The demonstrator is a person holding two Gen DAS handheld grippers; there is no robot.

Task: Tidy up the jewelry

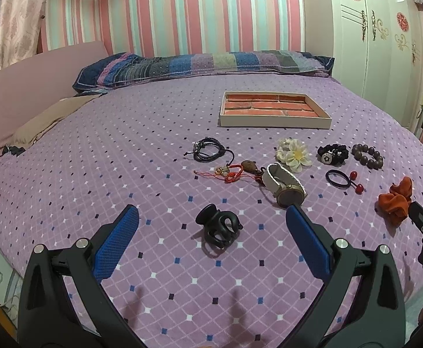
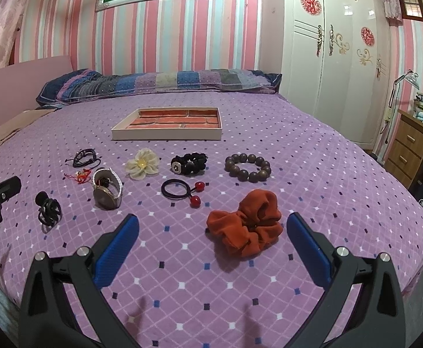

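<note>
- Left gripper [image 1: 211, 226] jaws spread wide, released, a black hair claw [image 1: 218, 229] lying between them on the bed [image 1: 124, 145].
- Right gripper [image 2: 212, 227] jaws released, an orange scrunchie [image 2: 244, 226] between them, nearer the right jaw.

The bed [image 2: 298, 150] wears a purple cover with white and blue diamonds. The tray [image 2: 165, 134] has cream walls and a red brick-print floor. The scrunchie [image 2: 240, 232] is rust orange, the hair claw [image 1: 218, 230] black, the bead bracelet [image 2: 247, 165] dark brown. Both tongs carry blue pads [image 1: 115, 246].
</note>
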